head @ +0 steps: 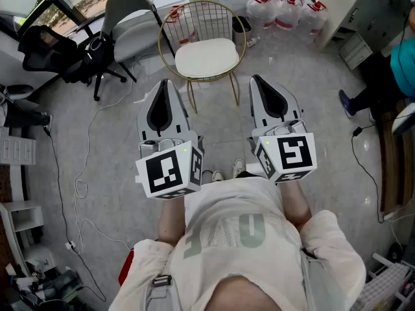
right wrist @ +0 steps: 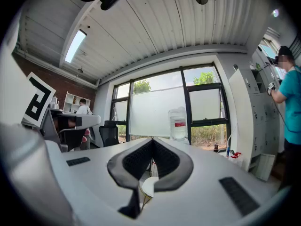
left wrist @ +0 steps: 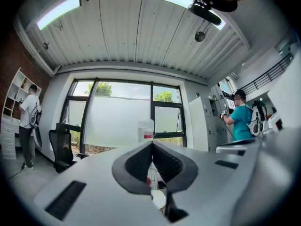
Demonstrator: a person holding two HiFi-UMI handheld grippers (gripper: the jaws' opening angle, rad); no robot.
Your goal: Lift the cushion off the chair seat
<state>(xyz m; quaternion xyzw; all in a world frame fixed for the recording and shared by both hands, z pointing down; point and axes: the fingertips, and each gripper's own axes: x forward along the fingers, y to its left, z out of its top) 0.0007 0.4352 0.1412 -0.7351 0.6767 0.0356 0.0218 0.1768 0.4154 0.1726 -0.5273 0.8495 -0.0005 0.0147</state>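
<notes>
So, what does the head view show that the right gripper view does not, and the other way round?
Only the head view: the whole gold wire chair, cables on the floor, the wearer's white shirt.
Only the right gripper view: the ceiling, the windows, a person at a white shelf.
Both: the right gripper, jaws together and empty; the white cushion on the seat, only a sliver in the gripper view; a person in teal.

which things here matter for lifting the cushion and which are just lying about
For the job:
- cushion
- wire chair
- left hand-held gripper
- right hand-held gripper

Lying about:
- grey chair
- black office chair
- water bottles
</notes>
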